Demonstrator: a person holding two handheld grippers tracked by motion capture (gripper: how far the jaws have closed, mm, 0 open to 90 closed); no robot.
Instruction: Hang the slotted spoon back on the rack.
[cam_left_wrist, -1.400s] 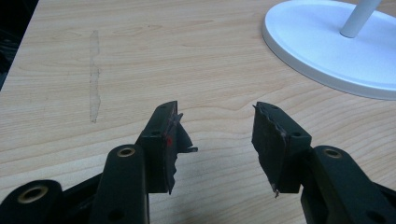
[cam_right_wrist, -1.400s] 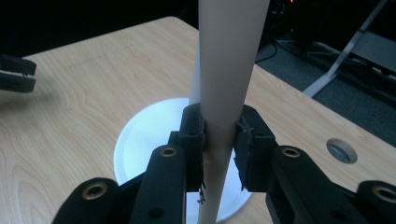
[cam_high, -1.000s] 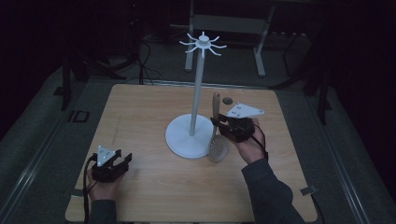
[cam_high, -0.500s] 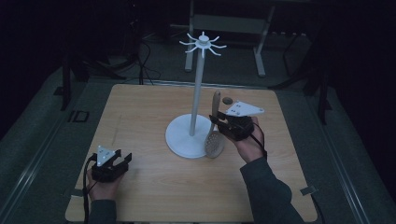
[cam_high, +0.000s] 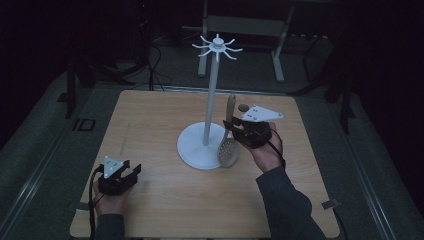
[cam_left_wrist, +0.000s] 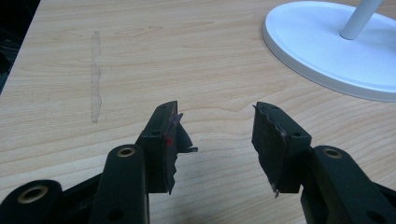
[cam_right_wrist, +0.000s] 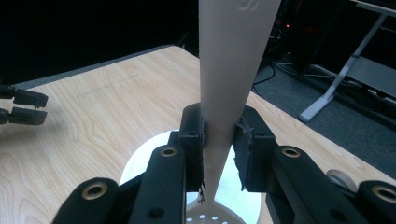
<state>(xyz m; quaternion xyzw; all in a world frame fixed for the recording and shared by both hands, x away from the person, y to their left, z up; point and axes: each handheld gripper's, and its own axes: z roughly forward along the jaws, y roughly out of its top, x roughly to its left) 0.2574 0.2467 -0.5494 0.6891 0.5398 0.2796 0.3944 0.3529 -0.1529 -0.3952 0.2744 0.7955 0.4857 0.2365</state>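
A white stand (cam_high: 210, 105) rises from a round base (cam_high: 197, 150) at mid-table, with a ring of hooks (cam_high: 217, 46) on top. My right gripper (cam_high: 234, 126) is shut on the handle of a pale slotted spoon (cam_high: 229, 151), just right of the pole. The spoon is held upright with its perforated head down, over the base's right edge. In the right gripper view the handle (cam_right_wrist: 233, 56) runs up between the closed jaws of the right gripper (cam_right_wrist: 219, 128). My left gripper (cam_high: 131, 170) rests at the front left, open and empty; the left gripper view shows the left gripper (cam_left_wrist: 217, 123) with bare wood between its jaws.
The wooden table (cam_high: 150, 115) is bounded by dark floor on all sides. A small round thing (cam_high: 243, 107) lies behind the right gripper. A metal frame (cam_high: 245, 25) stands on the floor beyond the far edge. The stand's base (cam_left_wrist: 327, 51) lies ahead-right of the left gripper.
The right gripper has lifted the spoon slightly and brought it closer to the pole. The left gripper has stayed where it was.
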